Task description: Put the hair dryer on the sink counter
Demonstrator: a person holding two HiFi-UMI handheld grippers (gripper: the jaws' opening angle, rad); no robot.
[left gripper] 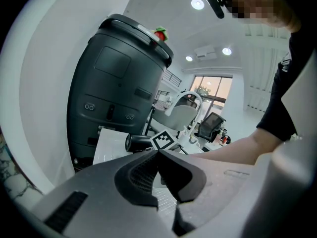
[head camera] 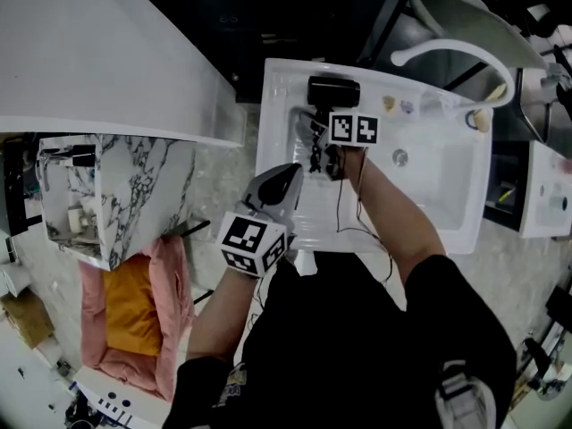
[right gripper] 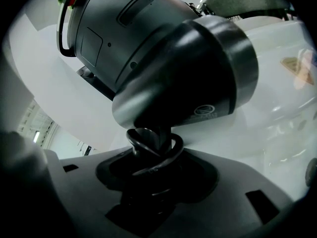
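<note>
Between the jaws of the right gripper [right gripper: 151, 157], clamped tight: the cord-wrapped handle [right gripper: 148, 142] of the black hair dryer [head camera: 332, 92], barrel over the white sink counter [head camera: 273, 123], back-left corner. Left gripper [left gripper: 158, 155] hangs near the counter's front edge, jaws pressed together, empty.

The dryer [head camera: 333, 90] is over the counter's [head camera: 279, 123] far left corner, left of the basin [head camera: 438, 181]; the faucet [head camera: 456, 46] stands behind the basin.
</note>
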